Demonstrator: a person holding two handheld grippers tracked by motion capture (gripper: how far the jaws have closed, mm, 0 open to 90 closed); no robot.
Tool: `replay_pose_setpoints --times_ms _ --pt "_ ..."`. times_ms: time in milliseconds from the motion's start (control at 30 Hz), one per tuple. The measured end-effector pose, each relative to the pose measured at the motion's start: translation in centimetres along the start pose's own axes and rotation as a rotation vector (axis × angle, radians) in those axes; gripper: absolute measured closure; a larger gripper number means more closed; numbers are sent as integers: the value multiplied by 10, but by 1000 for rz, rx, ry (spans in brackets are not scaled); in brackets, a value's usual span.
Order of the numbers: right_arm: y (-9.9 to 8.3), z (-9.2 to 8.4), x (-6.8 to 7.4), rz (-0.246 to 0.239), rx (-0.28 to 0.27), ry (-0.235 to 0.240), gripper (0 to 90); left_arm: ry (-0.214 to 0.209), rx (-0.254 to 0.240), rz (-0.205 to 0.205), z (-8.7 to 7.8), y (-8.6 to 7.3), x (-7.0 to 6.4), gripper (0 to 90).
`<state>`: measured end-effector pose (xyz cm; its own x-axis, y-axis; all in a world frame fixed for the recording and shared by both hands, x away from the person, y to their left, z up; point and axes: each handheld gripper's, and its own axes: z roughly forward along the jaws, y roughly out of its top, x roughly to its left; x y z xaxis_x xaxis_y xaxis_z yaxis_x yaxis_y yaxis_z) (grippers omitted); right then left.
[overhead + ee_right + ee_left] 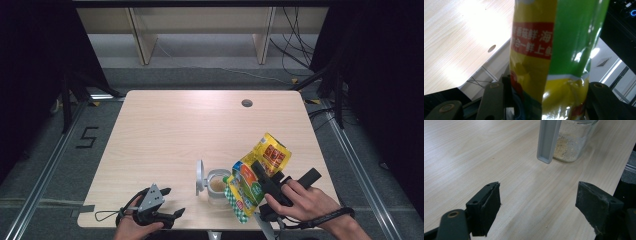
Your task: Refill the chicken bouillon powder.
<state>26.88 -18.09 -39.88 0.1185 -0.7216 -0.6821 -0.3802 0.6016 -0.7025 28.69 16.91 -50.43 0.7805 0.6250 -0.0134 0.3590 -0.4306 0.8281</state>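
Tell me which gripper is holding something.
The right gripper: its jaws clamp the yellow-green snack bag, tipped over the open glass jar. The left gripper rests open on the table, jaws empty.

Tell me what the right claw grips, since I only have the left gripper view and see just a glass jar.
Observer: The right claw is shut on a yellow-green pouch.
Operator: Where is the pouch relative to the jar?
Observer: It is tilted mouth-down over the jar, high view.
Operator: Is the jar lid off?
Observer: It stands swung open at the jar's left, high view.
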Motion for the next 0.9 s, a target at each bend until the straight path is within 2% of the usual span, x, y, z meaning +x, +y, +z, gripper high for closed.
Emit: replay_pose_setpoints --times_ms 67,167,300,333,400,500,567,600,667,700,900 --pt "0 -1 3 47 15 25 539 -1 -4 -26 0 -1 -2 185" --pt "0 0 2 27 8 20 540 2 -2 -26 0 0 -2 182" --pt "1 -1 1 26 13 6 540 5 -9 -30 1 -1 -2 182" --pt "1 0 1 29 4 21 540 5 -12 -30 1 -1 -3 182" --pt "1 0 -1 12 -3 8 541 3 -8 -29 1 -1 -2 182" --pt "1 -1 -1 5 7 14 542 7 -7 -29 1 -1 -3 182" --pt "1 -1 -1 10 3 16 542 6 -4 -23 1 0 -2 182" --pt "2 -1 0 33 2 13 543 1 0 -19 0 0 -1 182" --pt "1 -1 0 42 7 14 543 0 -2 -26 0 0 -2 182" --pt "2 0 -3 4 -15 3 544 0 1 -23 0 0 -2 182" --pt "0 -2 0 37 9 9 544 10 22 -7 -1 0 0 182"
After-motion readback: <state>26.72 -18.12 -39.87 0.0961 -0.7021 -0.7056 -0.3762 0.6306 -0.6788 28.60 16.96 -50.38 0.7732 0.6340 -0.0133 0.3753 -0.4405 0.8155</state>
